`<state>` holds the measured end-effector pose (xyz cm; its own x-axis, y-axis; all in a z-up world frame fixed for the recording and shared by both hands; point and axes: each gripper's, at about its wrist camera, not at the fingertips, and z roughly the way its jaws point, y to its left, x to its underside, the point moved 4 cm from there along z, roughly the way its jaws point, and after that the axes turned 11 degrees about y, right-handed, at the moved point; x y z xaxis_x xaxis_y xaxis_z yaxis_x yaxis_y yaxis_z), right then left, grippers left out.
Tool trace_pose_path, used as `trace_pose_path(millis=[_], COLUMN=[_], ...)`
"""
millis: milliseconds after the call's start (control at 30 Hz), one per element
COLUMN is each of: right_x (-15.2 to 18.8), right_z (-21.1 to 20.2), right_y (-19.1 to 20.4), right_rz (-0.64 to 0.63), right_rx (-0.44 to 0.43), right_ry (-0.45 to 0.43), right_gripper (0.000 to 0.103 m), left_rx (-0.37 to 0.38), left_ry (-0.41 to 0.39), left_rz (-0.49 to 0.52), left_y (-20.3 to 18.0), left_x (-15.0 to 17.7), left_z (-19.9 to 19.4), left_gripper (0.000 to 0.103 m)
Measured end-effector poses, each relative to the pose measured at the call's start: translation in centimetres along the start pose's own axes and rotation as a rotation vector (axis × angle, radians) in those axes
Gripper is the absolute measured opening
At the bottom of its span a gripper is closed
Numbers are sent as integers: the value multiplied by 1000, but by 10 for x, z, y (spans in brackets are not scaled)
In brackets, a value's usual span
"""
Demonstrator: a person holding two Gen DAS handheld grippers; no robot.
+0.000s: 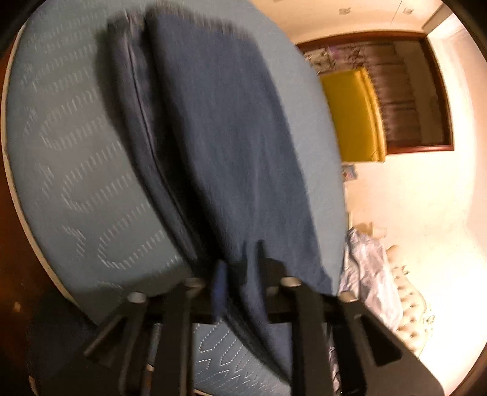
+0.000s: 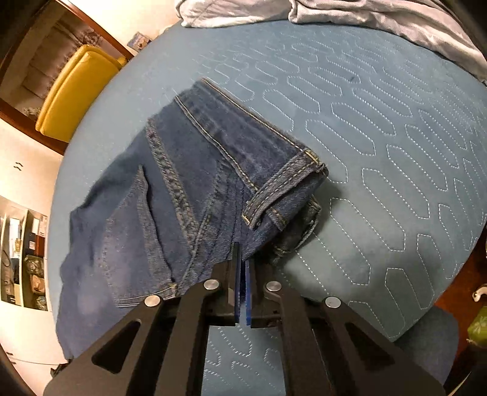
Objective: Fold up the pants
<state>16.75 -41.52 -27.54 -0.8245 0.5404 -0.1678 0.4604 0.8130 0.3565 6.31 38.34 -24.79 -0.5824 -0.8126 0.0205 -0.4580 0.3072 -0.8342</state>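
Note:
Dark blue jeans (image 2: 182,198) lie on a blue quilted mattress (image 2: 380,152), seat side up, with the waistband (image 2: 286,179) folded over towards the right. My right gripper (image 2: 242,256) points down at the near edge of the seat, and its blue pads are shut together on the denim there. In the blurred left wrist view the jeans legs (image 1: 228,137) stretch away across the mattress (image 1: 76,167). A fold of the leg end lies between the parted jaws of my left gripper (image 1: 240,268) and hangs past them.
A crumpled pale sheet (image 2: 365,18) lies along the far side of the bed; it is the sheet (image 1: 368,274) beside a tufted headboard (image 1: 408,304). A yellow chair (image 2: 76,88) stands past the mattress edge. Shelves (image 2: 24,256) with clutter line the wall.

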Motion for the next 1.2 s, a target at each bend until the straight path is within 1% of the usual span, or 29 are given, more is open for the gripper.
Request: trace_pose_path(millis=[33, 100, 133, 200, 267, 300, 367, 400, 500, 533, 600, 667, 767, 867, 933, 1033, 1067, 1100, 1133, 1167, 1200], right_x=[1, 2, 1, -1, -2, -2, -3, -4, -3, -4, -5, -9, -16, -19, -22, -20, -20, -20, -21, -21, -21], right_z=[1, 5, 6, 8, 11, 12, 14, 15, 14, 14, 13, 11, 4, -8, -7, 6, 7, 6, 4, 4, 1], right_y=[1, 5, 7, 12, 15, 16, 18, 19, 26, 29, 30, 33, 30, 28, 29, 29, 29, 29, 27, 24, 21], right_rz=[-5, -16, -18, -14, -14, -12, -12, -12, -19, -19, -17, -23, -27, -36, -51, -70, -72, -68, -56, -47, -40], right_rx=[11, 41, 53, 68, 78, 81, 87, 91, 108, 107, 101, 104, 101, 97, 104, 132, 130, 119, 102, 85, 64], right_ry=[-3, -8, -8, -6, -5, -5, -5, -4, 3, 5, 10, 11, 5, -21, -24, -16, -23, -31, -34, -31, -24], right_gripper=[0, 0, 0, 0, 0, 0, 0, 0, 0, 0, 0, 0, 0, 0, 0, 0, 0, 0, 0, 0, 0], left_rx=[-1, 7, 22, 24, 40, 29, 4, -15, -69, -74, -83, -70, -59, -86, -98, -90, -101, -145, -205, -259, -294], left_ry=[-28, -57, -69, -85, -101, -107, -109, -111, -149, -153, -137, -116, -124, -116, -121, -134, -147, -183, -229, -274, -304], left_rz=[-6, -17, -26, -62, -75, -63, -51, -45, 47, 41, 8, -36, -31, -15, -17, -21, -16, -12, -12, -2, 25], left_y=[4, 10, 14, 26, 30, 29, 28, 25, 5, 7, 22, 38, 38, 37, 38, 35, 31, 29, 30, 27, 22], left_x=[-8, -24, -36, -58, -72, -78, -86, -86, -73, -71, -72, -74, -74, -78, -81, -77, -74, -71, -69, -66, -63], left_z=[-10, -23, -30, -38, -46, -50, -55, -59, -77, -80, -76, -70, -70, -66, -64, -68, -74, -86, -97, -107, -117], left_gripper=[28, 28, 28, 27, 26, 22, 3, 3, 3, 3, 3, 3, 3, 3, 4, 14, 27, 51, 59, 60, 60])
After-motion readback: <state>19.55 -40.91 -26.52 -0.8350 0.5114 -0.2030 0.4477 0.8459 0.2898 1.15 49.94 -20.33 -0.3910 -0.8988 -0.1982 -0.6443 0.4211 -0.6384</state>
